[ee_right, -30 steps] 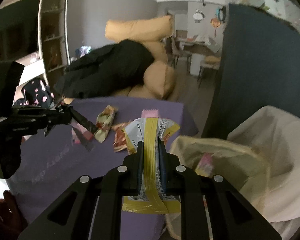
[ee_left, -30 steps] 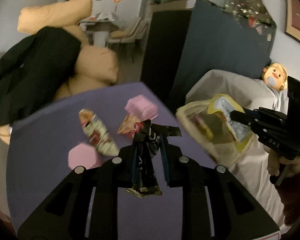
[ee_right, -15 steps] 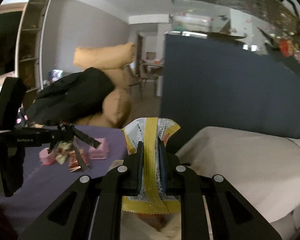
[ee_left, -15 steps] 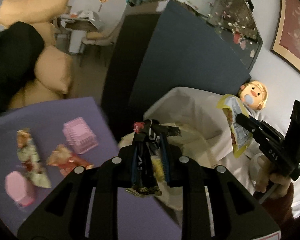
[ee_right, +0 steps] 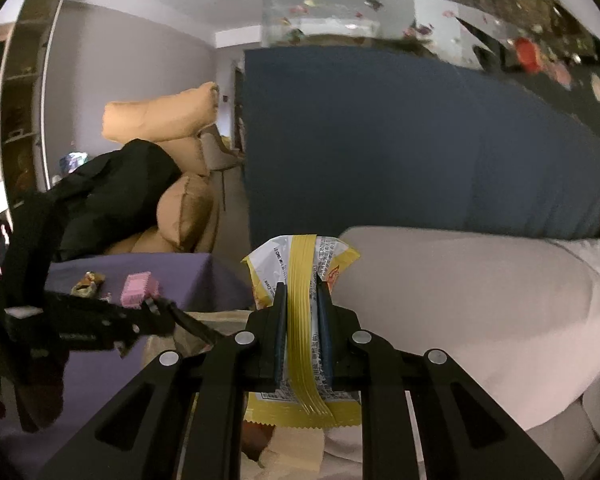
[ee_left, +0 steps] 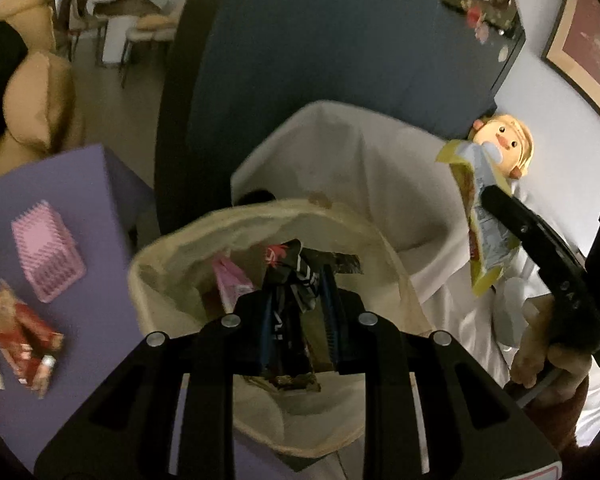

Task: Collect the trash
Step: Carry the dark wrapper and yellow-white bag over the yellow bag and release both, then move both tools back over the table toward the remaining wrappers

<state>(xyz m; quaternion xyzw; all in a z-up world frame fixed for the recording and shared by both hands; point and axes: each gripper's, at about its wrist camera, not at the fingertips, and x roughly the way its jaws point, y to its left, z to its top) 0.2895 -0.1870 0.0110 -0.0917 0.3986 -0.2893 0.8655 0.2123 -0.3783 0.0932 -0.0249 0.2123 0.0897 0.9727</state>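
My left gripper point(ee_left: 298, 280) is shut on a crumpled black wrapper point(ee_left: 290, 276) and hangs over the open mouth of a cream bag point(ee_left: 172, 264), which holds a pink packet point(ee_left: 232, 286). My right gripper point(ee_right: 302, 286) is shut on a yellow and white wrapper point(ee_right: 300, 264); in the left wrist view that gripper point(ee_left: 488, 196) holds the yellow wrapper point(ee_left: 476, 220) to the right of the bag, above a grey-white cushion point(ee_left: 340, 160). In the right wrist view the left gripper point(ee_right: 172, 310) shows at lower left, above the bag's rim point(ee_right: 220, 316).
On the purple tabletop point(ee_left: 60, 184) lie a pink ridged box point(ee_left: 46, 256) and a red wrapper point(ee_left: 22, 340). A dark blue panel point(ee_left: 320, 48) stands behind the cushion, a doll head point(ee_left: 504, 144) rests at right. Tan cushions point(ee_right: 168, 120) and black clothing point(ee_right: 112, 192) lie beyond the table.
My left gripper has carried the black wrapper rightward off the table to above the bag's mouth. My right gripper has swung right with the yellow wrapper, away from the bag and over the cushion.
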